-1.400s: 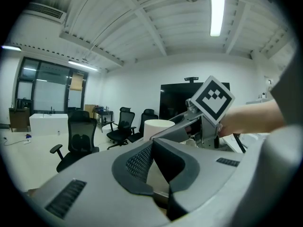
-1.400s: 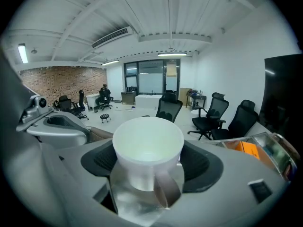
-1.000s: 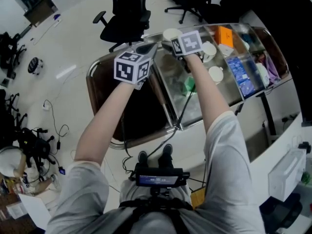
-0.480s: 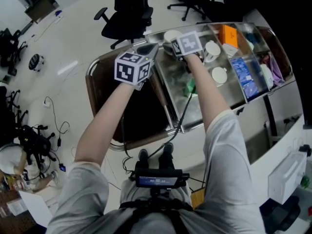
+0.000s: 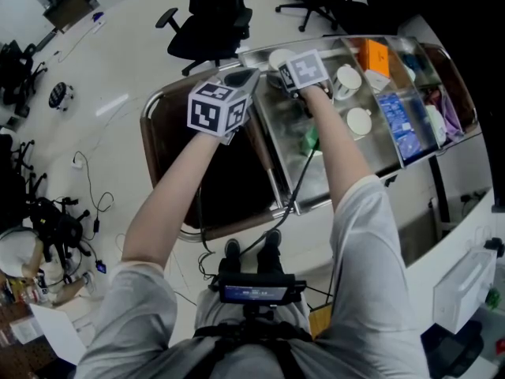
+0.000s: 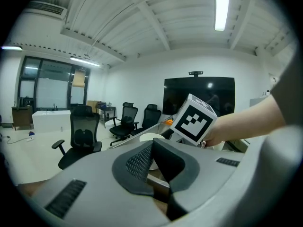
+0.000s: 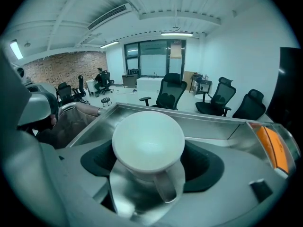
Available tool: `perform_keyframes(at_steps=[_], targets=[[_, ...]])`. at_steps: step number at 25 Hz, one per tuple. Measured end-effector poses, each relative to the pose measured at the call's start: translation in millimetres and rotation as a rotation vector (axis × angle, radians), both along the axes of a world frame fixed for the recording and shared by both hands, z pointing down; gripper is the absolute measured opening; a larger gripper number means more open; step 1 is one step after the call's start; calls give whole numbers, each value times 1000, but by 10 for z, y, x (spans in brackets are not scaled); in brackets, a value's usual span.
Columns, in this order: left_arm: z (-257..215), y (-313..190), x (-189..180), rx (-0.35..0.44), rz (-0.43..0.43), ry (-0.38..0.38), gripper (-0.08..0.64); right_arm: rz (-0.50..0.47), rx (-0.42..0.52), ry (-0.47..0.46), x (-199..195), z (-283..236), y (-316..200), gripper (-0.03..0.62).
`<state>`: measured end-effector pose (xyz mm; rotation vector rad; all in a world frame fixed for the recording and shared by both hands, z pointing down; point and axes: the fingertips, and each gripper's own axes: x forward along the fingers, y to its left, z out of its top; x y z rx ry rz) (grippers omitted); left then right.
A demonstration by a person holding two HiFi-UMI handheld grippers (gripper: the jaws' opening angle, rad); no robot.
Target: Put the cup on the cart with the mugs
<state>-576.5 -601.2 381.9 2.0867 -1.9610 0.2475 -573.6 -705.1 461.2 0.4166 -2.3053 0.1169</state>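
The right claw [image 7: 151, 167] is grasping the cup [image 7: 147, 141] by its walls, handle at 6 o'clock. The left claw [image 6: 152, 167] is hanging clenched, empty. The cup is probably handling as light, slippery and fragile.

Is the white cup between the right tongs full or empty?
Empty. The right gripper view looks down into the cup, which is upright with its handle toward the camera, and shows only a bare white inside.
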Motion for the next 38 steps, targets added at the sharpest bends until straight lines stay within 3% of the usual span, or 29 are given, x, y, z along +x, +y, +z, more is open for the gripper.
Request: perform_keyframes(at_steps=[10,15,20,21,24,26,30,38], targets=[[-19,37,-2,-1,-5,3,5,-6,3,-60,3,-257,44,451],[-134,105,87,8,8,-8,5,55,32,-53,227,-461,12,451],[-326,305,245,29,31,-15,5,112,28,-154,452,-898,165,448],[-367,356,289,38,41,-16,5,123,38,-184,515,-1011,217,430],[-468,533,392,56,60,-11,5,163,87,-277,744,-1373,390,221],[-523,657,445,66,65,-9,5,183,107,-336,914,-1591,537,136],[-583,941,578,77,77,-23,5,212,144,-389,1284,-1810,915,57],[-615,1546,878,104,118,-42,5,288,137,-456,1956,-1586,1621,20]])
